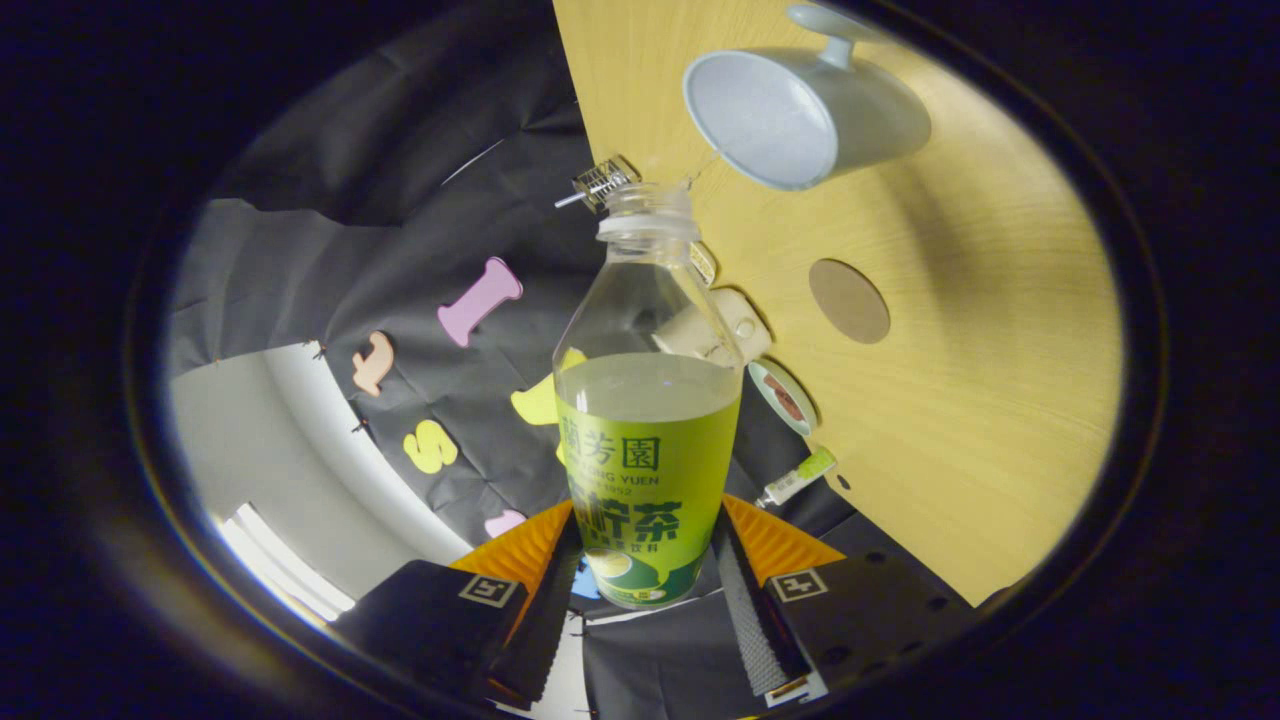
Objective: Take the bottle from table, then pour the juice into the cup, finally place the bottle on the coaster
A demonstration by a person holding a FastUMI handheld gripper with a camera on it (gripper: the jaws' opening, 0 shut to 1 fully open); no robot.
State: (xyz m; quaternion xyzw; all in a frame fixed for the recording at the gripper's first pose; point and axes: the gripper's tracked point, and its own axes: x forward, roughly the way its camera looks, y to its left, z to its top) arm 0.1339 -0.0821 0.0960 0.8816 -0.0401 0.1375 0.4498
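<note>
My gripper (pixel 648 565) is shut on a clear bottle (pixel 648 400) with a green label, both fingers pressing its lower sides. The view is rolled, so the wooden table (pixel 960 400) stands on edge. The bottle is uncapped and about half full of pale juice. Its open mouth (pixel 648 195) points toward a pale grey cup (pixel 800 115) with a handle, and stops just short of the cup's rim. No stream of juice shows between them. A round brown coaster (pixel 849 300) lies on the table beyond the bottle, to the side of the cup.
Along the table's edge by the bottle lie a small wire rack (pixel 603 181), a white box-like item (pixel 722 325), a round dish (pixel 785 397) and a small green-and-white tube (pixel 797 477). The black cloth wall hangs behind the table.
</note>
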